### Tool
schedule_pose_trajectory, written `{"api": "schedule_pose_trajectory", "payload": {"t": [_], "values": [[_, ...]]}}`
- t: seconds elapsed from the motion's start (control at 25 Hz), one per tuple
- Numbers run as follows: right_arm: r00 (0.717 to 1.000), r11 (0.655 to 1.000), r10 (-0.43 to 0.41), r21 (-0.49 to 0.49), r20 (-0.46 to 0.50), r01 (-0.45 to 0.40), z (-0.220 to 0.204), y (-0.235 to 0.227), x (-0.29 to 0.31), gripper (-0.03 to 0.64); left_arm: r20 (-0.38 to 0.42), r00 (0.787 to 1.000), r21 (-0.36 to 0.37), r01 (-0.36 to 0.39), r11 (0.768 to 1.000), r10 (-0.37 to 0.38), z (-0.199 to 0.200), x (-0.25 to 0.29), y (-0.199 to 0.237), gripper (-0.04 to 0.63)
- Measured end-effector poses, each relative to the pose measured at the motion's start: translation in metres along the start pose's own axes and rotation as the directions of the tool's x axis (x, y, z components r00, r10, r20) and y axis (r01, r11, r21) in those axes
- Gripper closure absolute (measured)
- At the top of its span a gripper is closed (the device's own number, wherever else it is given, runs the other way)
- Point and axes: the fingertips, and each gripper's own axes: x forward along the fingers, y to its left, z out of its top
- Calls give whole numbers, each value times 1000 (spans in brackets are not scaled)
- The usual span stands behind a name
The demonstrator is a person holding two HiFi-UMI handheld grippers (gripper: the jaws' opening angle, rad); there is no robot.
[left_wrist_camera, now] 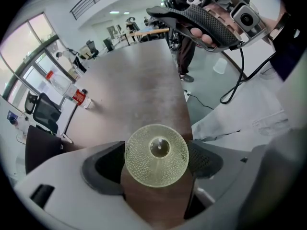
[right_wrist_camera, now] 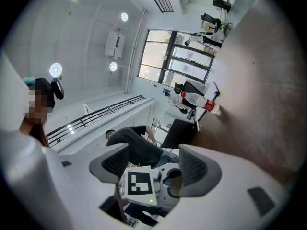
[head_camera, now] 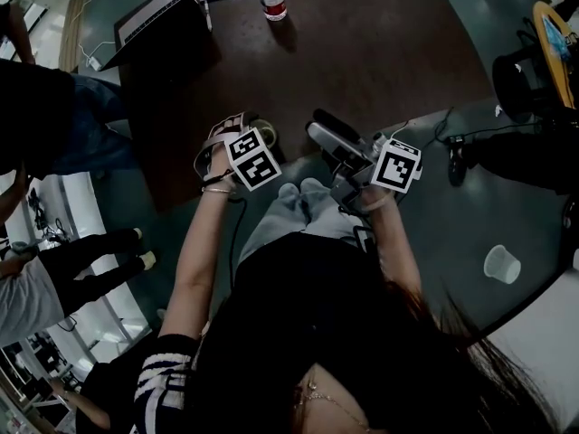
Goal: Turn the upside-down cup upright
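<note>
Between the fingers (left_wrist_camera: pixel 101 168) of the left gripper (left_wrist_camera: pixel 156 163) sits a yellowish, dimpled cup (left_wrist_camera: pixel 156 152).

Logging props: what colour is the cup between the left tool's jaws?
Pale yellow-green cup, dotted texture; left gripper view.

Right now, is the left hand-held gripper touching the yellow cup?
Touching. The left gripper view shows the jaws of the left hand-held gripper pressed against both sides of the yellow cup, with no gap.

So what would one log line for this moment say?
left gripper: shut on cup | right gripper: open, empty | cup: held, not standing on table
</note>
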Motion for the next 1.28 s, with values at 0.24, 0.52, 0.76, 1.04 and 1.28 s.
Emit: {"api": "schedule_pose_trajectory", "payload": {"t": [0.24, 0.52, 0.76, 1.04, 1.28], "values": [[1000, 1000, 6, -7, -7, -6, 0, 4, 1, 276, -2, 1000, -13, -6, 1000, 6, -4, -2, 1, 204], [1000, 1000, 16, -12, -15, -16, 0, 7, 3, 276, 14, 1000, -38, -5, 999, 5, -3, -7, 8, 204], [1000, 1000, 20, -19, -17, -20, 1, 10, -1, 276, 38, 999, -46, -2, 999, 3, 3, -17, 5, 204], [998, 996, 36, -82, -59, -41, -6, 18, 8, 276, 177, 978, -171, -81, 982, 112, 11, -75, 10, 204], [989, 981, 32, -185, -145, -59, -19, 30, 25, 276, 358, 896, -402, -107, 910, 263, 14, -137, 13, 204]]}}
